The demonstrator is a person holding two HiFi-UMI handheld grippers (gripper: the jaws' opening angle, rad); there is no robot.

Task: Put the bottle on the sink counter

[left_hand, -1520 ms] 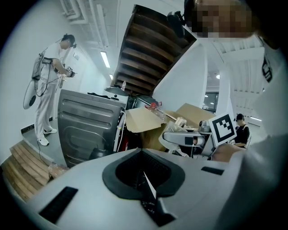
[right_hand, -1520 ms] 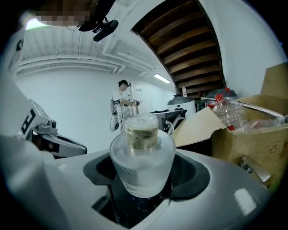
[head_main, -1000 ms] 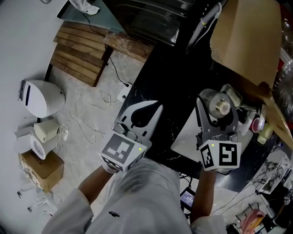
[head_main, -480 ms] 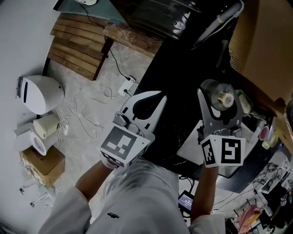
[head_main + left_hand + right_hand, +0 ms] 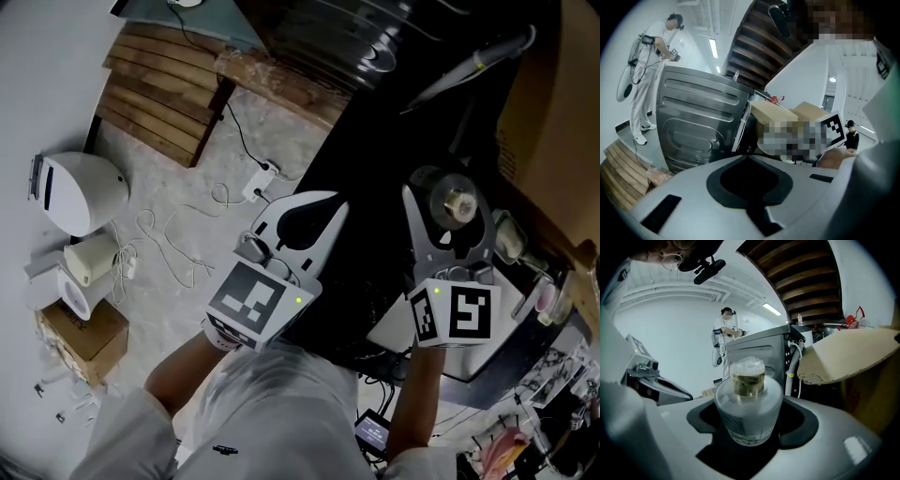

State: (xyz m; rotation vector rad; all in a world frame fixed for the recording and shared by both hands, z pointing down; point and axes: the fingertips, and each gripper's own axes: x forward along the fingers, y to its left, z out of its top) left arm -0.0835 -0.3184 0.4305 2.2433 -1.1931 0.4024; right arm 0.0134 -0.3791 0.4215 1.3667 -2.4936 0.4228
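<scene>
Counter (image 5: 375,178); right hand-held gripper (image 5: 450,206) clasps bottle (image 5: 749,404)

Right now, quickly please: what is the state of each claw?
Left claw: closed, holding nothing.
Right claw: closed on the frosted glass bottle with a gold neck.

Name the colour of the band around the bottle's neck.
Gold; the bottle and its band show best in the right gripper view.
</scene>
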